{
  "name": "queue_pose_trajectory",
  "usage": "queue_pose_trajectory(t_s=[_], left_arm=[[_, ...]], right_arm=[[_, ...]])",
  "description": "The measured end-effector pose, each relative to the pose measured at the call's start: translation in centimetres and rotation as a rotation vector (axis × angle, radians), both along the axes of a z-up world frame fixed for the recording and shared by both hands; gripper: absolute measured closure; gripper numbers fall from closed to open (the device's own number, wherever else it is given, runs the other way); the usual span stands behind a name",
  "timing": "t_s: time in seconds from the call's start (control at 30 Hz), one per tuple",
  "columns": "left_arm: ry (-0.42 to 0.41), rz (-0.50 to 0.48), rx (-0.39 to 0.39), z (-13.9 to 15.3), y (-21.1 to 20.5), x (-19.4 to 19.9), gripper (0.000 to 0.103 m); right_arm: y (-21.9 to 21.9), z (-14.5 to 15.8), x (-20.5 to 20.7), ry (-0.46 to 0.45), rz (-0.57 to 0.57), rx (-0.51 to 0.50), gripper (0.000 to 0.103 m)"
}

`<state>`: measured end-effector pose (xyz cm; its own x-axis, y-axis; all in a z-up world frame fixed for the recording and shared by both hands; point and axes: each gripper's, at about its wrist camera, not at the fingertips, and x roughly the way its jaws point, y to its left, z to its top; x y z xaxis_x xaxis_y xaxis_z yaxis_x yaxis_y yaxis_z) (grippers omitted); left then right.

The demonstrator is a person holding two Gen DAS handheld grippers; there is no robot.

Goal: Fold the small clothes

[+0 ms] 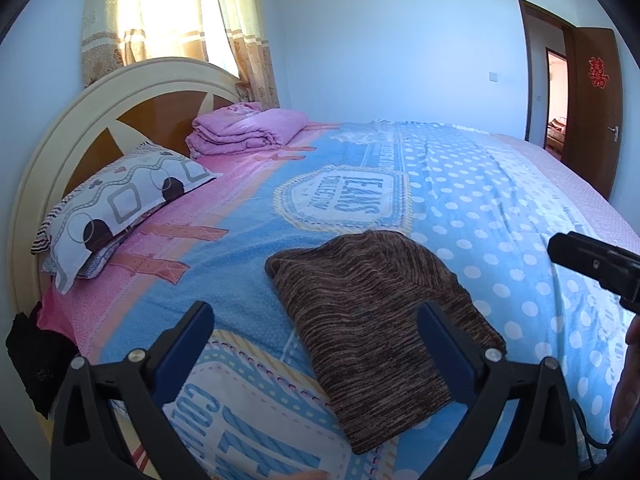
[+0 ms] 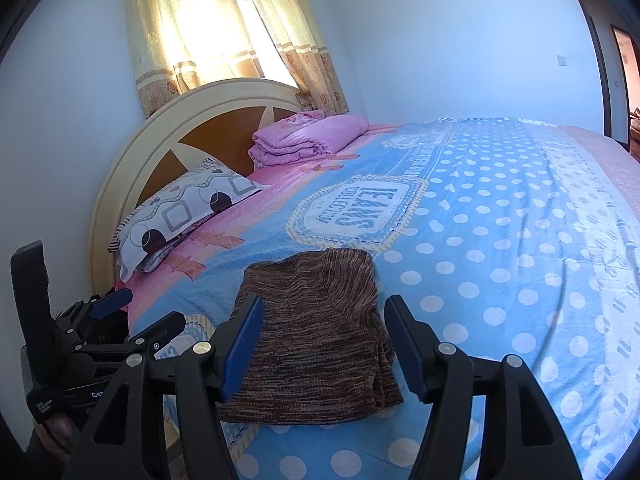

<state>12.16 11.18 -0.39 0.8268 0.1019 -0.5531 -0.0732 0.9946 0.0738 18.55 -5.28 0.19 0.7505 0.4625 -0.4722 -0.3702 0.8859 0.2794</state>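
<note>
Left gripper (image 1: 316, 344), right gripper (image 2: 324, 340) level above bed's (image 1: 500, 208) near edge, fingers spread wide, empty; folded brown knit garment (image 1: 380, 320) beneath.

Home bedroom. Evidence: big bed w/ cream-and-brown arched wooden headboard (image 1: 120, 120), blue polka-dot printed bedspread (image 1: 480, 208) over pink sheet, grey-white patterned pillow (image 1: 116, 204), folded pink quilt (image 1: 248, 128) by headboard. Yellow-orange patterned curtains (image 2: 224, 36) over a sunlit window behind the bed. Pale blue walls, light switch, brown wooden door (image 1: 596, 112) w/ red paper decoration, open onto another room.
</note>
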Motion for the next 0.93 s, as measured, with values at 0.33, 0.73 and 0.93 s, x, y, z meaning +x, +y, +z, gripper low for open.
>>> queue_pose_trajectory(t_s=[0.33, 0.73, 0.93], left_arm=[[-0.029, 0.048, -0.003, 1.1, 1.4, -0.2, 0.000], [-0.042, 0.086, 0.003, 1.4, 3.0, -0.2, 0.000], [-0.054, 0.084, 0.028, 1.3, 2.8, -0.2, 0.000]], right_arm=[[0.6, 1.4, -1.7, -0.074, 0.006, -0.019, 0.039], [1.4, 1.9, -2.5, -0.107, 0.036, -0.016, 0.038], [1.5, 1.7, -2.3, -0.097, 0.041, -0.025, 0.038]])
